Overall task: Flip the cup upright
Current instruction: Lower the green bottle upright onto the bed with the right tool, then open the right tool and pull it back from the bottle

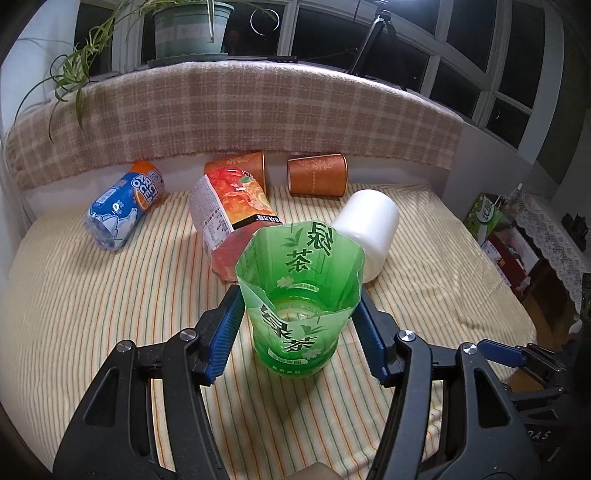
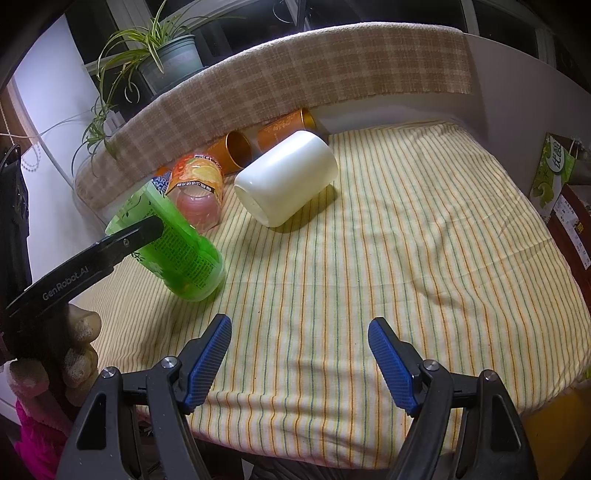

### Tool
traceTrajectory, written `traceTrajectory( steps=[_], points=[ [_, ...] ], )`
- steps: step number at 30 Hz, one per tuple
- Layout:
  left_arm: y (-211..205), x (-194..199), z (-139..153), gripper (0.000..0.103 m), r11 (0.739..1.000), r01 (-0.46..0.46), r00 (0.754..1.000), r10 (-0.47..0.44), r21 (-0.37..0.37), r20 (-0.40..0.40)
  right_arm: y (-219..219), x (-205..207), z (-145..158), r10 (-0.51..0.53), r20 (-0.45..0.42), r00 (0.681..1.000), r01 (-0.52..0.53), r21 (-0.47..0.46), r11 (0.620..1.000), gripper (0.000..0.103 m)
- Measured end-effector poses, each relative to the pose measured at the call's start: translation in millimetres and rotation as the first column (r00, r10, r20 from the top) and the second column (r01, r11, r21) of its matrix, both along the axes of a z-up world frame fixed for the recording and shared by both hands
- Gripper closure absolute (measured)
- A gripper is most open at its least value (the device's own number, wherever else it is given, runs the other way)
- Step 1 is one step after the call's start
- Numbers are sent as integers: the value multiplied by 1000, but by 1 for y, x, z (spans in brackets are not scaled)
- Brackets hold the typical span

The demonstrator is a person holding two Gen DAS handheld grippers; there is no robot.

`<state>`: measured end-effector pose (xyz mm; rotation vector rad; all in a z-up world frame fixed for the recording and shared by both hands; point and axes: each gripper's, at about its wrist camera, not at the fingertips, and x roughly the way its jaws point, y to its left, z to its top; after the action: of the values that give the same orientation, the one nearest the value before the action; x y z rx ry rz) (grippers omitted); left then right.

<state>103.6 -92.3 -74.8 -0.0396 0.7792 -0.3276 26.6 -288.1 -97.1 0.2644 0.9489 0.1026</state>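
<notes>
A green cut-bottle cup [image 1: 299, 295] with Chinese lettering stands mouth up on the striped cloth, leaning slightly; it also shows in the right wrist view [image 2: 173, 243]. My left gripper [image 1: 299, 325] is shut on the green cup, its blue pads [image 1: 225, 332] pressing both sides. A white cup [image 1: 369, 236] lies on its side just behind; it also shows in the right wrist view [image 2: 288, 181]. My right gripper [image 2: 299, 362] is open and empty near the table's front edge.
An orange-red cut-bottle cup [image 1: 229, 218], a blue Arctic Ocean cup [image 1: 122, 206] and two brown paper cups [image 1: 317, 175] lie on their sides at the back. A checked blanket ledge [image 1: 240, 110] with a potted plant [image 1: 188, 29] stands behind. The table drops off at right.
</notes>
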Motion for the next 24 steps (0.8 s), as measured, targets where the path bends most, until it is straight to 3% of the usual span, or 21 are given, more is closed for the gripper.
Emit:
traceTrajectory(
  steps=[9, 24],
  points=[
    [-1, -1, -3, 37, 999, 23, 999, -24, -25, -41, 0, 0, 1, 1, 4, 1000, -1, -8, 1000, 24],
    [20, -22, -3, 36, 999, -1, 999, -1, -32, -48, 4, 1, 10, 7, 39, 999, -5, -31, 1000, 24]
  ],
)
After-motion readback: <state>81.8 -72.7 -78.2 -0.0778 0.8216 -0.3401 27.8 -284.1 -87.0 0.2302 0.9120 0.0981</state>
